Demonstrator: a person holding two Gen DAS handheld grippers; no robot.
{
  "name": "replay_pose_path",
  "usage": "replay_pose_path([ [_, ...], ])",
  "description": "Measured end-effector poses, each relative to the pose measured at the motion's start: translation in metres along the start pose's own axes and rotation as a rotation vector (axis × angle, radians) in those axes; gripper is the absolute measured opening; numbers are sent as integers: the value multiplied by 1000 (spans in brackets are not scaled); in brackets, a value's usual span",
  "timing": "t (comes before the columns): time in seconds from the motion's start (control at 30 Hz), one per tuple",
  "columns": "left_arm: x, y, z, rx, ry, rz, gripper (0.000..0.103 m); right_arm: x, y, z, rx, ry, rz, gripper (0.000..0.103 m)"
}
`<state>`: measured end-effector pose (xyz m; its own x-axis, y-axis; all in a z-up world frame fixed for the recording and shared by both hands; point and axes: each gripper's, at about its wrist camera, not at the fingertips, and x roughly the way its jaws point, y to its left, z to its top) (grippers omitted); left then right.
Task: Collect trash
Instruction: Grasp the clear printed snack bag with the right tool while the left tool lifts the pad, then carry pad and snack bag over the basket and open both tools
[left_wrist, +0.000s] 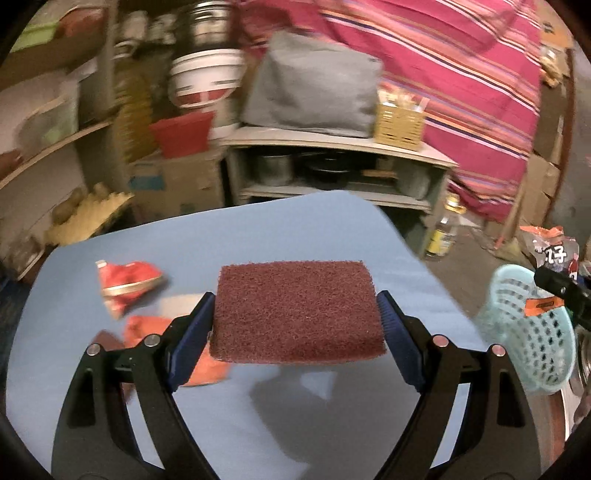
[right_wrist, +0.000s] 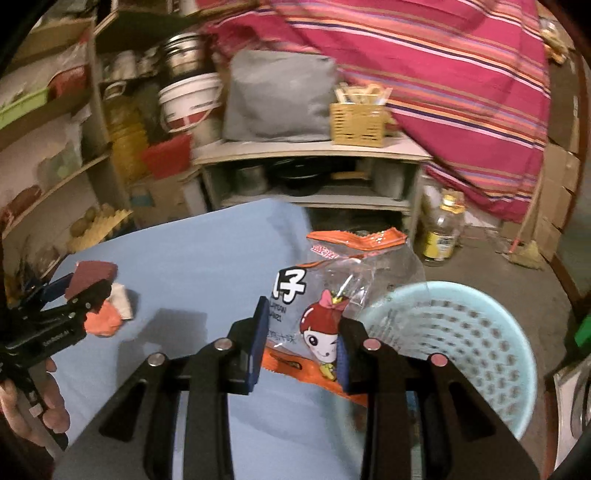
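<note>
We are holding the light, crinkly snack bag by its near edge in our right tool, just left of the basket, while our left tool is squeezing a soft scrub pad over the blue surface.

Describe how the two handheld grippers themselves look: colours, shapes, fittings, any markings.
Both look alike: the left gripper and right gripper have black angular linkage arms with round silver pivot pins and flat dark blue finger pads. Seen from the right wrist view, the left gripper's black body carries small white lettering, too blurred to read. No cables or sleeves show.
</note>
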<state>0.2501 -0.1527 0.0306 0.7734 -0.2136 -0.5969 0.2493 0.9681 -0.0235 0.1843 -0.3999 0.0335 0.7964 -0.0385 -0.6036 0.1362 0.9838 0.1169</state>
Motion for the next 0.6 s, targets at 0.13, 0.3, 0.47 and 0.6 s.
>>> replay_pose_path([
  [0.13, 1, -48, 3, 31, -5, -53, 84, -15, -45, -4, 11, -7, -44, 31],
  [0.3, 3, -109, 4, 70, 1, -131, 84, -26, -100, -11, 43, -12, -88, 31],
  [0.47, 4, -160, 3, 106, 8, -196, 84, -34, -134, -20, 56, -19, -118, 31],
  [0.6, 6, -192, 1, 136, 9, -233, 84, -38, -153, -26, 80, -23, -131, 31],
])
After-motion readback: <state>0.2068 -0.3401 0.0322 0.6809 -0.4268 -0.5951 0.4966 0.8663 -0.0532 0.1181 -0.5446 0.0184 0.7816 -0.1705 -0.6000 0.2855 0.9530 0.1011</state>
